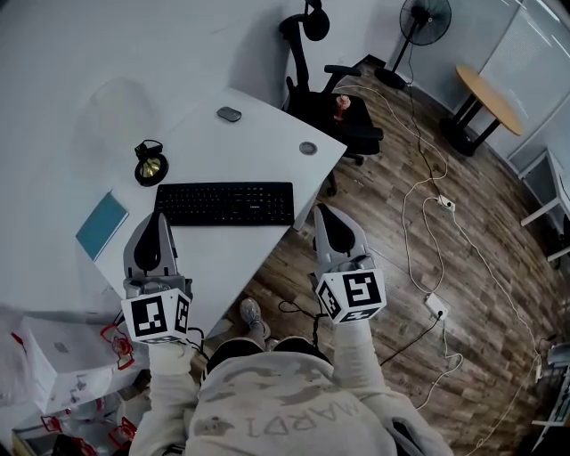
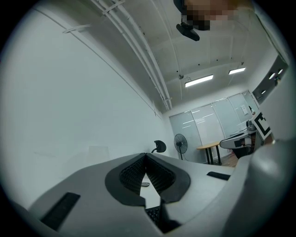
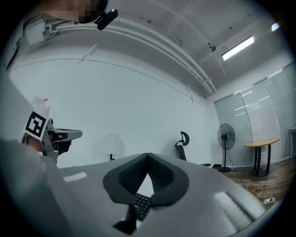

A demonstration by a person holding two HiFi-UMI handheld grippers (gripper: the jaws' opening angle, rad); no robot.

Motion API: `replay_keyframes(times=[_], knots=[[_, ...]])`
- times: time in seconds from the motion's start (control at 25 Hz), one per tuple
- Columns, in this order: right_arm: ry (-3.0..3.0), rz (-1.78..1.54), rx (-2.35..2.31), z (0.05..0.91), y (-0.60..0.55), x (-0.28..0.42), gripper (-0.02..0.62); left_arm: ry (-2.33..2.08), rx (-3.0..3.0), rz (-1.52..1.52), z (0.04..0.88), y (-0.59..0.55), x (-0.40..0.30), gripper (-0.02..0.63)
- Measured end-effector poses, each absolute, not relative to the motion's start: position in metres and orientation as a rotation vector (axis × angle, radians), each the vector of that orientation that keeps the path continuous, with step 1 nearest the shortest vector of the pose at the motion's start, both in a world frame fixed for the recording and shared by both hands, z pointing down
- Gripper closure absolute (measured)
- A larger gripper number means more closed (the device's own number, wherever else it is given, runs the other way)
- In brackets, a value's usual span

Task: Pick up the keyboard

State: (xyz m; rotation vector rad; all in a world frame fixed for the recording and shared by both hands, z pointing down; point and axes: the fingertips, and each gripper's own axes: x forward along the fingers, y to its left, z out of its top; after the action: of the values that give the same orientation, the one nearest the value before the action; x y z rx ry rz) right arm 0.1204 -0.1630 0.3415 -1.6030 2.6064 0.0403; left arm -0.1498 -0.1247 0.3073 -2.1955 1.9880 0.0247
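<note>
A black keyboard (image 1: 224,203) lies flat on the white desk (image 1: 258,134), near its front edge. My left gripper (image 1: 158,217) hovers just short of the keyboard's left end, jaws shut and empty. My right gripper (image 1: 320,212) sits off the desk's front right edge, just right of the keyboard's right end, also shut on nothing. In the left gripper view the tips (image 2: 146,155) meet, with a few keyboard keys (image 2: 152,214) showing below them. The right gripper view shows its tips (image 3: 148,155) closed and part of the keyboard (image 3: 141,204) under them.
On the desk sit a black-and-gold desk lamp (image 1: 150,164), a teal notebook (image 1: 102,224), a mouse (image 1: 229,114) and a round cable grommet (image 1: 308,148). A black office chair (image 1: 328,98) stands behind the desk. Cables and a power strip (image 1: 435,305) trail over the wooden floor; a fan (image 1: 423,22) stands at the back.
</note>
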Motion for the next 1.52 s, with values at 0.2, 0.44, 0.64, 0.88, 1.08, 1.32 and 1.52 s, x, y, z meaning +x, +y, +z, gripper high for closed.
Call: replay_keyframes(times=[0.2, 0.44, 0.64, 0.88, 1.08, 1.32, 1.52], knots=[[2.616, 0.043, -1.614, 0.342, -0.197, 0.112, 0.585, 1.989, -2.199, 0.017, 0.309, -0.157, -0.159, 0.6], [2.635, -0.007, -1.614, 0.353, -0.232, 0.101, 0.585, 2.008, -2.228, -0.025, 0.32, -0.19, -0.175, 0.6], [2.673, -0.081, -1.641, 0.376, -0.259, 0.09, 0.584, 2.039, -2.305, -0.086, 0.35, -0.216, -0.188, 0.6], [2.721, -0.219, -1.698, 0.416, -0.283, 0.084, 0.584, 2.108, -2.373, -0.213, 0.389, -0.238, -0.207, 0.6], [2.769, -0.347, -1.736, 0.455, -0.296, 0.081, 0.584, 2.175, -2.399, -0.342, 0.426, -0.252, -0.224, 0.6], [2.777, -0.492, -1.787, 0.49, -0.31, 0.081, 0.584, 2.239, -2.425, -0.462, 0.461, -0.267, -0.243, 0.597], [2.773, -0.604, -1.829, 0.517, -0.323, 0.082, 0.584, 2.28, -2.441, -0.576, 0.491, -0.28, -0.258, 0.559]])
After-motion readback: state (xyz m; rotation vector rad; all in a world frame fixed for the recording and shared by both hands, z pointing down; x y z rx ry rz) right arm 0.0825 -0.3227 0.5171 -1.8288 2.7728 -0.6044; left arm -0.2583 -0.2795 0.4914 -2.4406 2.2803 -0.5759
